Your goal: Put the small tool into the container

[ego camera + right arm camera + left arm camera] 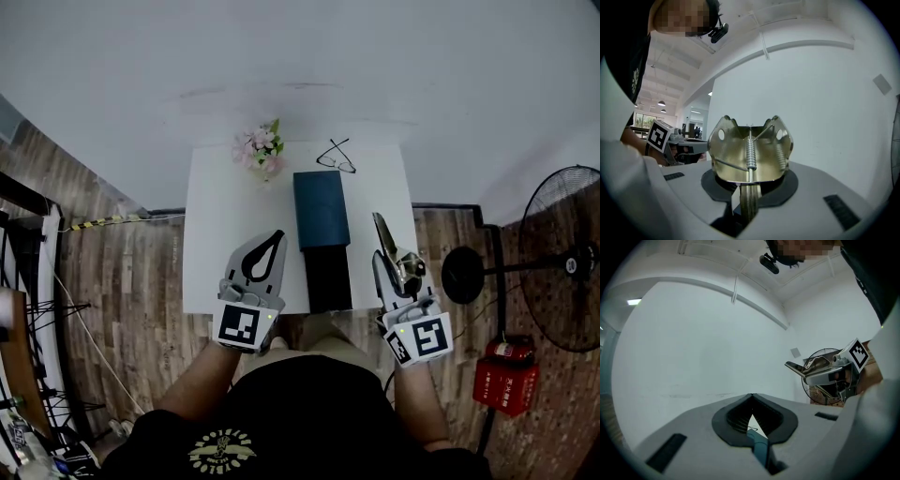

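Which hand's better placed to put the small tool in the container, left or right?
Right. The right gripper is clamped on the shiny metal spring tool and sits just right of the black box in the head view. The left gripper is shut with nothing held.

flowers (261,150), glasses (336,157), standing fan (562,267)

Black T-shirt (291,403), short sleeves, yellow round emblem (222,451); left tool (277,236), right tool (382,261) grey, black-white marker cubes (238,324).

Head view steeply down, gripper views level
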Tool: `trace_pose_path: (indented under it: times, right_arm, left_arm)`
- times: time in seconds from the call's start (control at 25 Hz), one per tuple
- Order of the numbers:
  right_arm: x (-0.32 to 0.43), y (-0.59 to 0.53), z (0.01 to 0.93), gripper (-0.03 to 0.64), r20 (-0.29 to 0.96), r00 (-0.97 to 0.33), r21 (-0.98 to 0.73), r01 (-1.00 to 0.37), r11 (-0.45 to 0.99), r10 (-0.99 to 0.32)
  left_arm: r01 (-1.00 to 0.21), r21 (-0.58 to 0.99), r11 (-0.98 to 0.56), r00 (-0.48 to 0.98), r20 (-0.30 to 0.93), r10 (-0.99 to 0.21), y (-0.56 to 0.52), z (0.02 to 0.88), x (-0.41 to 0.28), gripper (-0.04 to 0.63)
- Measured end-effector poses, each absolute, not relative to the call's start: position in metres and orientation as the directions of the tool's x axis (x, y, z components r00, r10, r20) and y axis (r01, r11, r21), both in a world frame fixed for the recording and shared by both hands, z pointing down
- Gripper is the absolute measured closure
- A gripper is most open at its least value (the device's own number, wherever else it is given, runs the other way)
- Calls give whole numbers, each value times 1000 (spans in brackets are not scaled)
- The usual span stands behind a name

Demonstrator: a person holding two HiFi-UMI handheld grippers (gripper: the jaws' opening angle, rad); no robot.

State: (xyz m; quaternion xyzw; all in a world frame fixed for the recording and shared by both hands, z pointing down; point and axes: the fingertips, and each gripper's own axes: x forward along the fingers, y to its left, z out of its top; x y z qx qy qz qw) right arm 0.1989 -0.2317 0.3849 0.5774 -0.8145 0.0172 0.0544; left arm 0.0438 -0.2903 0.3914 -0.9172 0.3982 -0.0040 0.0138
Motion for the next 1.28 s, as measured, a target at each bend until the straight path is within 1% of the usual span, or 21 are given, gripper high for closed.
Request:
trace_pose_path:
  times: [0.36,0.64,1.28]
  right_arm:
    - [193,-250,421,540,166,-376,-10,-925,379,-912]
    - [191,-251,464,540,242,-387,-41,-920,389,-890]
    - [181,-246,558,540,394,-402,-102,-913,395,-827]
  left_arm:
    - [-758,-24,-652,652,29,-758,-297,412,37,589]
    - [-762,25,-647,647,63,-760,-291,435,34,589]
    - [-771,39,-635,635,116,-764,-274,463,24,589]
